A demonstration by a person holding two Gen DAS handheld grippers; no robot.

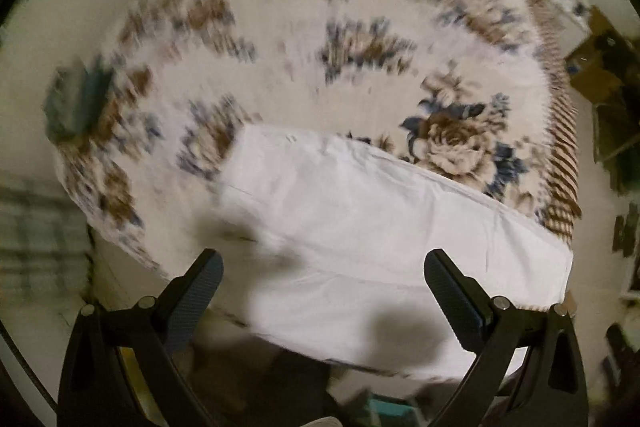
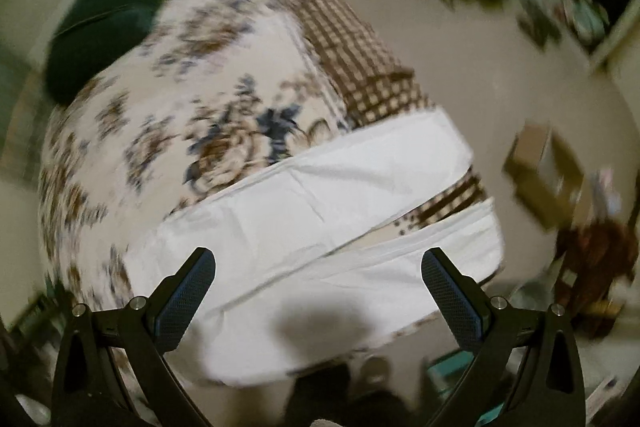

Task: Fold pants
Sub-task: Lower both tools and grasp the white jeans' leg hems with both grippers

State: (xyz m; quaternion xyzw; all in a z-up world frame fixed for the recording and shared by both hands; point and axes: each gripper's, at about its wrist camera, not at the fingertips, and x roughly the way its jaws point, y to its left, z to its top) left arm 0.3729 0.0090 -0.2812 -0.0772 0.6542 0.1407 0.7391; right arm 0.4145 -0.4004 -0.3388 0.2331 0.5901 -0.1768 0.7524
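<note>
White pants lie flat across the near edge of a bed with a floral cover. In the right wrist view the pants show two legs side by side with a narrow gap between them at the right end. My left gripper is open and empty, held above the pants. My right gripper is open and empty, above the nearer leg. Both views are blurred by motion.
A dark green pillow lies at the far end of the bed. A brown checked sheet hangs down the bed's right side. Cardboard boxes and clutter stand on the floor to the right.
</note>
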